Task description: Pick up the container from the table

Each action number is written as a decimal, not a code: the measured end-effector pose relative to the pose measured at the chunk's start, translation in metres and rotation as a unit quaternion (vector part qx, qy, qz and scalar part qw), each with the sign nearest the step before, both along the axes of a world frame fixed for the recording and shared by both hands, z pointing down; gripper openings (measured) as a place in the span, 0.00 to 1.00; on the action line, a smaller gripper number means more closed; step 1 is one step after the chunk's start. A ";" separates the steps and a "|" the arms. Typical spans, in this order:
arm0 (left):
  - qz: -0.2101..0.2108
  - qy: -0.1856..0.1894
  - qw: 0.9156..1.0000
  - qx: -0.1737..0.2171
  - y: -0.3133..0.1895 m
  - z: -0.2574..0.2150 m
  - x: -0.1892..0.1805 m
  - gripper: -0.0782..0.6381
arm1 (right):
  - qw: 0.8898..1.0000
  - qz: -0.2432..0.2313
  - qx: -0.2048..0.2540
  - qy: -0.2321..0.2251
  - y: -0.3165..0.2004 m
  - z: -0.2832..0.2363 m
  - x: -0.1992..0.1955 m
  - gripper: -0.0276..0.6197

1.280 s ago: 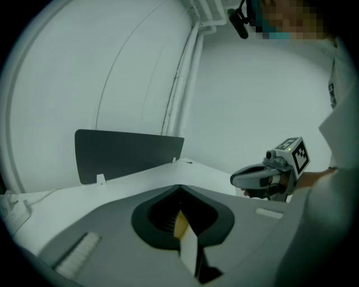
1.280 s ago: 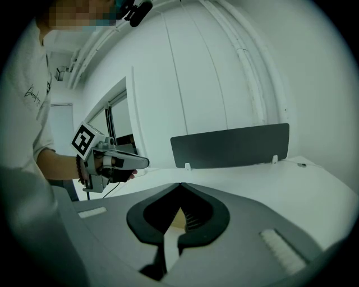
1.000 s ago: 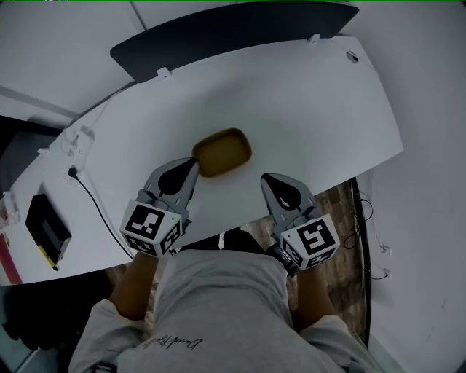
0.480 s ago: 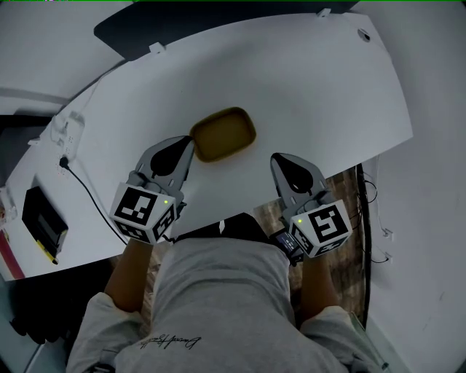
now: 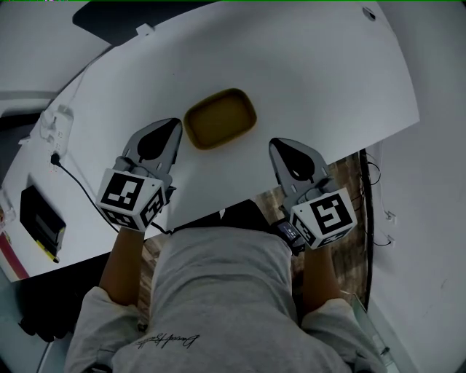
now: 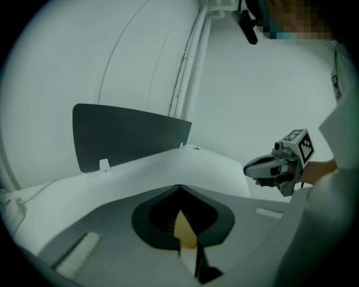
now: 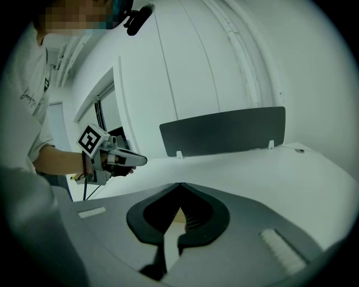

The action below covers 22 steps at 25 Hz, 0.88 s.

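A shallow mustard-yellow container [image 5: 219, 119] lies on the white table [image 5: 306, 80], not far from its near edge. My left gripper [image 5: 176, 124] hangs shut just left of the container, its tips close to the rim, with nothing held. My right gripper [image 5: 274, 144] is also shut and empty, to the right of the container and nearer to me, with a gap between them. In the left gripper view the jaws [image 6: 179, 188] meet, and a yellow sliver of the container [image 6: 185, 232] shows behind them. The right gripper view shows its tips [image 7: 180, 185] meeting too.
A dark panel [image 5: 109, 13] stands along the table's far edge. At the table's left end are a black device [image 5: 42, 226], a cable [image 5: 80, 182] and a white socket block [image 5: 54, 124]. Wooden floor [image 5: 349, 175] shows past the near edge.
Both grippers have sunk a little toward the table, and their jaws stay shut. The left one now sits beside the container rather than below its corner. The container has not moved on the table.
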<state>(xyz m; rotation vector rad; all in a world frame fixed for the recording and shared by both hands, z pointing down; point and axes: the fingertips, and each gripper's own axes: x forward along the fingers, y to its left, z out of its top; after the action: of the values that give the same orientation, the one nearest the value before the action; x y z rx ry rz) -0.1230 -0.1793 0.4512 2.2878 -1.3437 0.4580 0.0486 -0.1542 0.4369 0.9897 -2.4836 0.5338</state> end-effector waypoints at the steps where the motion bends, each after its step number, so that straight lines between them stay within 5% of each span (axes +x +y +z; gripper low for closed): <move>1: -0.001 -0.002 1.000 -0.003 0.000 0.003 -0.002 0.11 | 1.000 0.000 -0.002 0.000 0.000 0.002 0.000 0.07; 17: 0.003 -0.043 0.997 -0.057 -0.006 0.062 -0.015 0.11 | 1.000 0.002 -0.027 0.002 0.004 0.024 -0.009 0.07; 22: 0.007 -0.055 0.995 -0.083 -0.010 0.084 -0.017 0.18 | 0.999 0.003 -0.037 0.001 0.004 0.031 -0.011 0.07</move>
<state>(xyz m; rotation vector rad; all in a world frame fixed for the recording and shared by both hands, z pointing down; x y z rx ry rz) -0.1397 -0.1895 0.5350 2.1648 -1.2902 0.6820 0.0375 -0.1506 0.4682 0.9701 -2.4412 0.6208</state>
